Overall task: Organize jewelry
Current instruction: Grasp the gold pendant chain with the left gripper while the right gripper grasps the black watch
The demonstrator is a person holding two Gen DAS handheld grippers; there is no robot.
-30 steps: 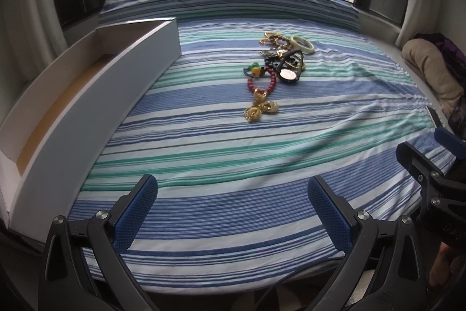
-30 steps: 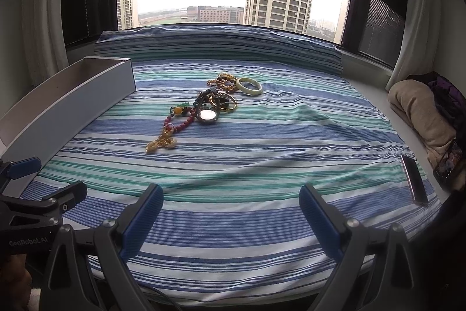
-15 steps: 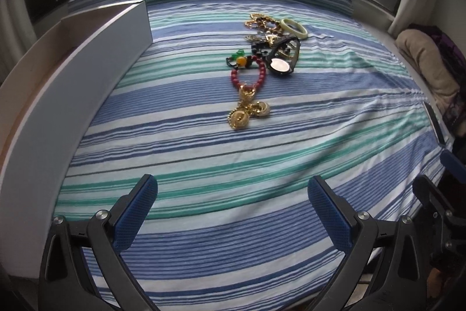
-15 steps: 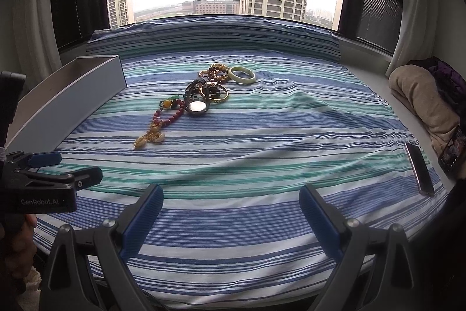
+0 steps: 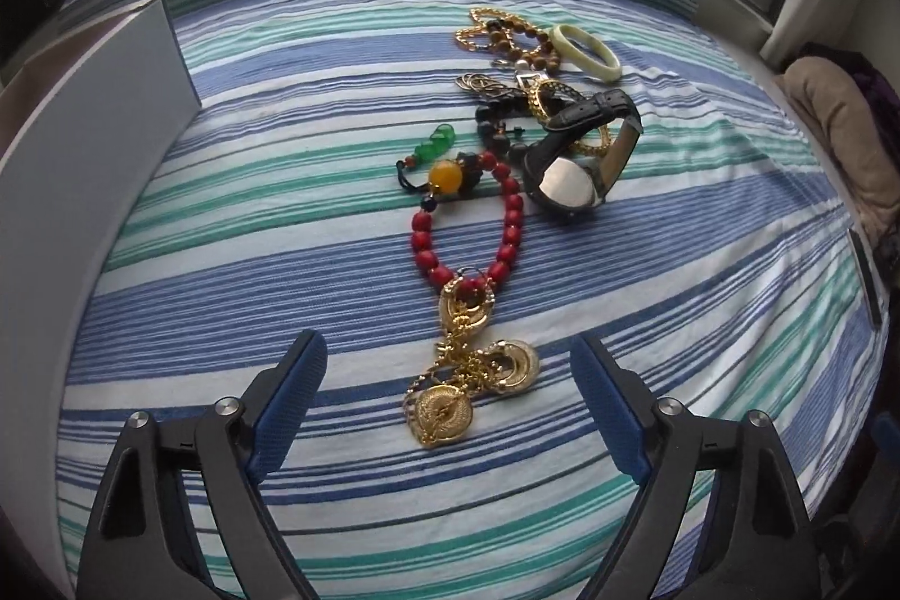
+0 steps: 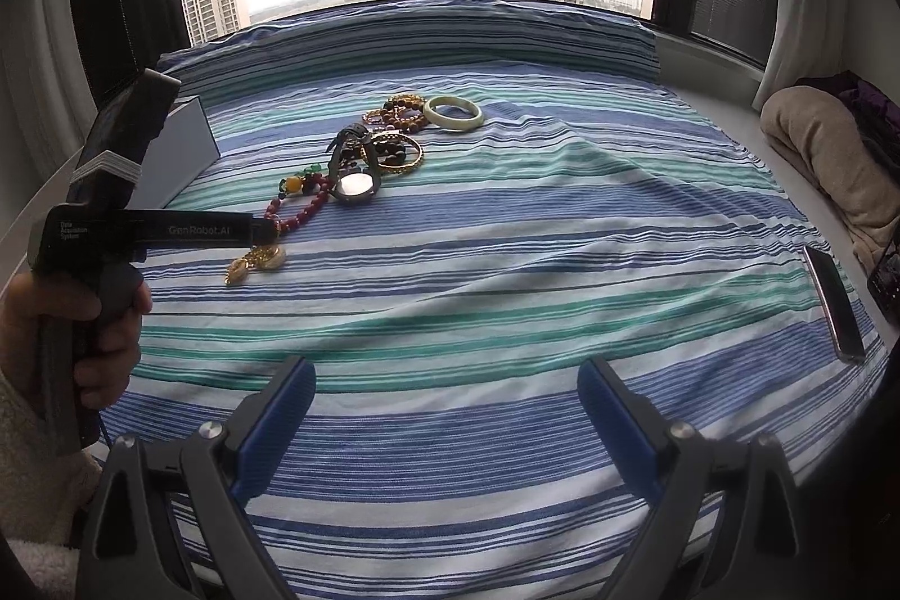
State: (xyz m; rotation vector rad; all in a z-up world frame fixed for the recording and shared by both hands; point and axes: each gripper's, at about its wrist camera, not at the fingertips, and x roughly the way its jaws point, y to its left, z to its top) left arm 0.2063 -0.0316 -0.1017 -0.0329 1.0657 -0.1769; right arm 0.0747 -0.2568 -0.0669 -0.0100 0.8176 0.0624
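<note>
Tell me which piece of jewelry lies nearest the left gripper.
The gold earrings, lying between the open left gripper fingers; the red bead bracelet, watch and pale bangle lie farther away.

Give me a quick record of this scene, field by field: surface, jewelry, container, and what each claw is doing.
surface: striped bedspread
jewelry: gold earrings, red bead bracelet, watch, pale bangle, lying in a loose trail
container: white box at the left edge
left claw: open, jaws just been closing, gold earrings between them, untouched
right claw: open, nothing between its jaws
other: phone at the right edge
</note>
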